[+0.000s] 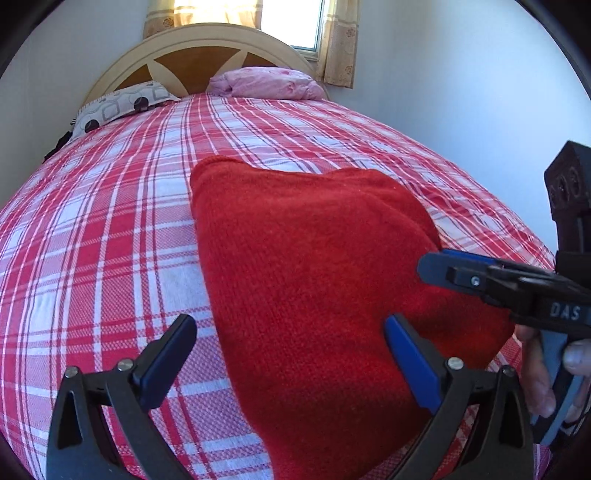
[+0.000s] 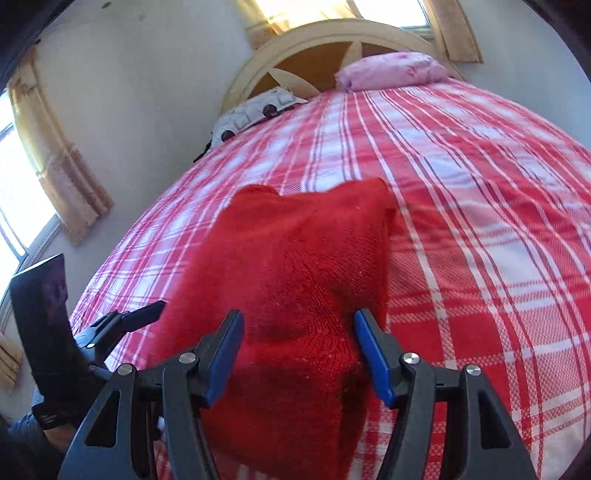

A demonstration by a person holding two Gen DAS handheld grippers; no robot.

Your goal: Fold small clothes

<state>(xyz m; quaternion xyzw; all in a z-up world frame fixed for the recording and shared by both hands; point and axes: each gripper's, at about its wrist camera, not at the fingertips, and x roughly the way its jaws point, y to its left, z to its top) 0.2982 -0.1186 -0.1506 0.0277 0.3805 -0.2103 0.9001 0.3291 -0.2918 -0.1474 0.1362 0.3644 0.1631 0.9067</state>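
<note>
The red knitted garment (image 1: 314, 280) lies folded on the bed in front of you, near the foot end and roughly in the middle of its width, its far edge showing two soft corners with a dip between them. Beneath it you have a red-and-white plaid bedspread (image 1: 122, 206) that covers the whole mattress and looks smooth around the garment. At the head of the bed stand a cream arched headboard (image 1: 192, 48) with brown panels, a pink pillow (image 1: 266, 83) to one side and a grey-and-white patterned pillow (image 1: 122, 105) to the other. Behind the headboard a window (image 1: 291, 22) lets in bright light between beige patterned curtains (image 1: 340, 48), and your right wrist view shows a second curtained window (image 2: 22, 192) on the side wall; the walls are plain and pale. Your left gripper (image 1: 291, 354) hangs over the near part of the garment with its jaws spread wide, one finger over the plaid and the other over the red knit, pressing on nothing. Your right gripper (image 2: 299, 354) has its jaws parted about halfway, straddling the near end of the garment, the blue pads (image 2: 373, 354) clear of the cloth, so it grips nothing. A hand (image 1: 543, 369) shows on that gripper's handle.
</note>
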